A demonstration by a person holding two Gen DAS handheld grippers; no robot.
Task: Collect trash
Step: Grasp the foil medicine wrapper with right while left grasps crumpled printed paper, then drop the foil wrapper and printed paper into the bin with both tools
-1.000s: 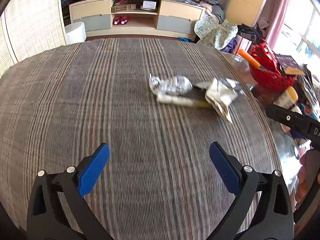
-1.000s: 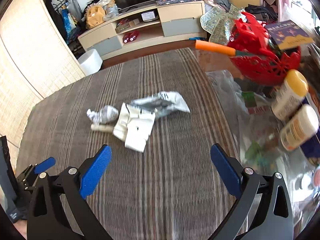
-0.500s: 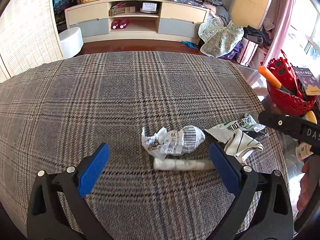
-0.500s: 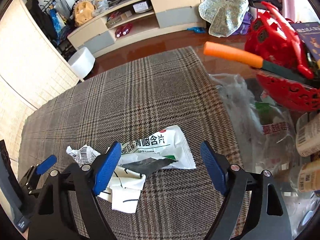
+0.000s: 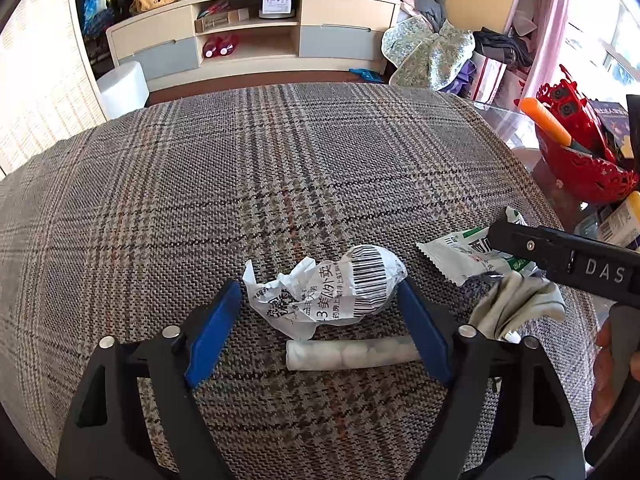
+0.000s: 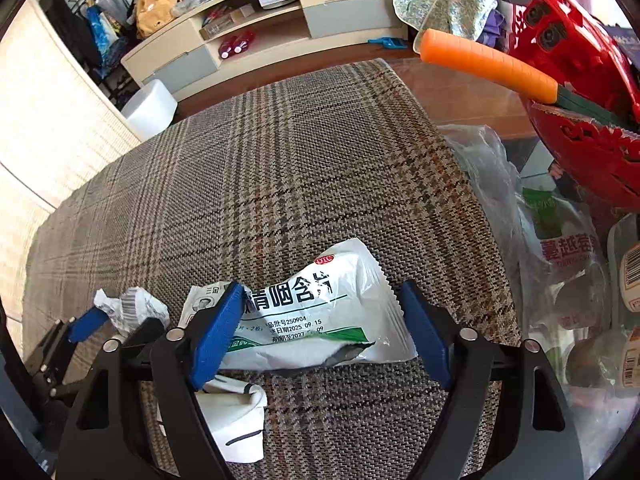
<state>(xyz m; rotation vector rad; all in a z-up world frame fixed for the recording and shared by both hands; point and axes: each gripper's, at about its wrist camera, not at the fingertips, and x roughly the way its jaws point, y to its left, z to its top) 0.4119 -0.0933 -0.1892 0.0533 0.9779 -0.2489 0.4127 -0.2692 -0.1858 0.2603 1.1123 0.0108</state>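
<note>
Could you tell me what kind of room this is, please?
Most likely a lived-in living room: a low TV cabinet along the far wall, a plaid-covered table in front, and clothes heaped beside a pink curtain.

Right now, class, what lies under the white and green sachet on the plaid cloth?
The sachet rests partly on a folded white cloth and otherwise on the plaid cloth. How far the white cloth runs beneath it is covered. The sachet's torn end gapes dark.

Crumpled white barcode wrapper (image 5: 332, 284) sits on grey plaid woven cloth (image 5: 240, 184); white tablet roll (image 5: 352, 354) just nearer. White-green torn sachet (image 6: 316, 316) to its right, folded white tissue (image 6: 236, 420) nearer. Red openwork basket (image 6: 592, 152) far right.
</note>
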